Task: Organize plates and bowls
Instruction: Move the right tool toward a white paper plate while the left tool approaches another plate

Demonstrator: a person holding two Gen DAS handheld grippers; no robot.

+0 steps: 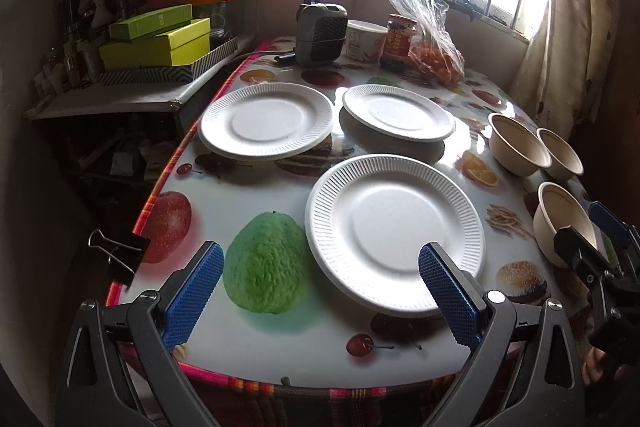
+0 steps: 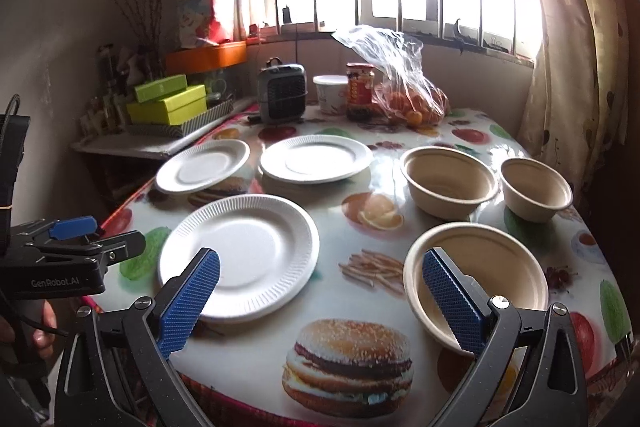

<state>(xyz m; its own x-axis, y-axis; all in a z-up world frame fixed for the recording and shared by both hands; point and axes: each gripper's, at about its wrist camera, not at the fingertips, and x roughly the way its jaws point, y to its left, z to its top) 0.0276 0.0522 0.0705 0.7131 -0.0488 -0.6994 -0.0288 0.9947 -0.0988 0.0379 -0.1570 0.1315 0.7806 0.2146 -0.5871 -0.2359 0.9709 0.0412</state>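
Note:
Three white paper plates lie on the fruit-print table: a near plate (image 1: 394, 239) (image 2: 240, 255), a far left plate (image 1: 266, 121) (image 2: 202, 165) and a far middle plate (image 1: 398, 117) (image 2: 316, 159). Three beige bowls stand to the right: a near bowl (image 2: 476, 275) (image 1: 562, 219) and two far bowls (image 2: 450, 181) (image 2: 536, 189). My left gripper (image 1: 320, 267) is open and empty above the table's near edge, its right finger over the near plate's rim. My right gripper (image 2: 320, 275) is open and empty, its right finger over the near bowl's rim.
At the table's back stand a small grey heater (image 1: 320, 31), a white tub (image 1: 366, 39), a jar (image 1: 400, 39) and a plastic bag of oranges (image 1: 436, 59). Green boxes (image 1: 160, 43) sit on a side shelf at the left. A binder clip (image 1: 120, 255) grips the table's left edge.

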